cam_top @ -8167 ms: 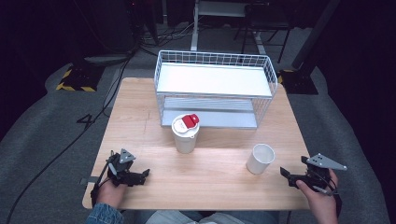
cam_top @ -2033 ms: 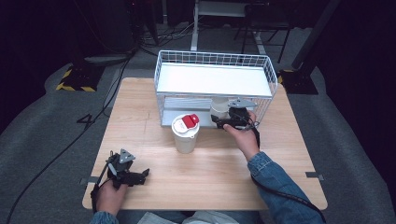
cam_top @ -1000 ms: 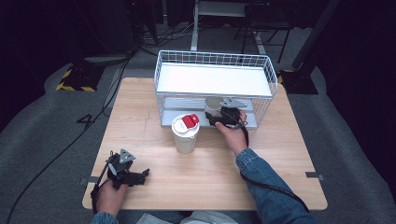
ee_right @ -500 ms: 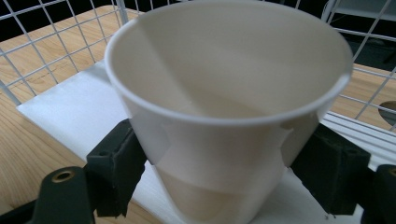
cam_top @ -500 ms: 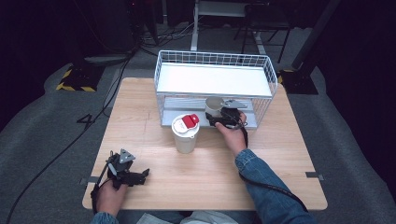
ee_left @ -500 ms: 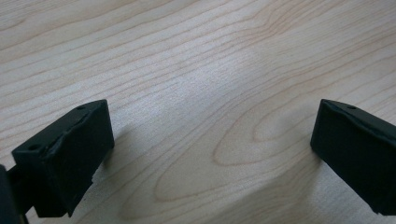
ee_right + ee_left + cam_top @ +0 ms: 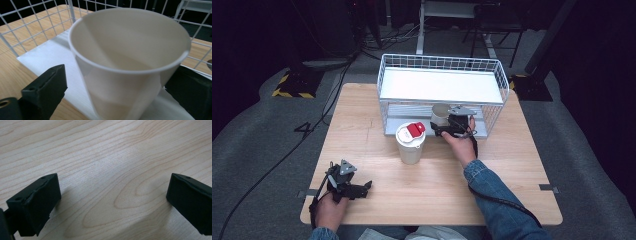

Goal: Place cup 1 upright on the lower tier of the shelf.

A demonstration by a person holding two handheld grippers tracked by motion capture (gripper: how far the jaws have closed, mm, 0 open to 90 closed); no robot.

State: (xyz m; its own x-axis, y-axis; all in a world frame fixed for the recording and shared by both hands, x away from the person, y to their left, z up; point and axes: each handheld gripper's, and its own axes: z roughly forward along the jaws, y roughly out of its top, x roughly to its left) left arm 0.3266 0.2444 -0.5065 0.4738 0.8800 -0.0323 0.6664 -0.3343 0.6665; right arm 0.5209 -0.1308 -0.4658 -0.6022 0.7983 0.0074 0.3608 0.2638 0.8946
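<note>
So the right claw (image 7: pixel 443 131) is up around the middle of the high view, poking into the lower level of the white wire rack (image 7: pixel 439 67), and the open white paper cup (image 7: pixel 440 114) sits right there on the rack's white bottom shelf (image 7: pixel 477 131). In the right gripper view the cup (image 7: pixel 130 60) stands upright, dead centre between the two black jaws. The jaws have just been opening, and it shows: there's a clear gap between the left jaw and the cup wall, so the claw is released with the cup standing loose between the jaws. The right jaw is mostly tucked behind the cup, so I can't tell if that side brushes it. Wire mesh (image 7: pixel 32 22) runs across the upper left of that view.

Just left of the right claw in the high view, on the wooden worktop (image 7: pixel 522 165) in front of the rack, is a second cup with a white lid and red tab (image 7: pixel 410 142), close to the rack's front edge.

The left claw (image 7: pixel 367 186) is down at the lower left of the high view, well apart from all of that, resting on the worktop. In the left gripper view its jaws are spread wide with only bare wood grain (image 7: pixel 112 170) between them, so it's released too.
</note>
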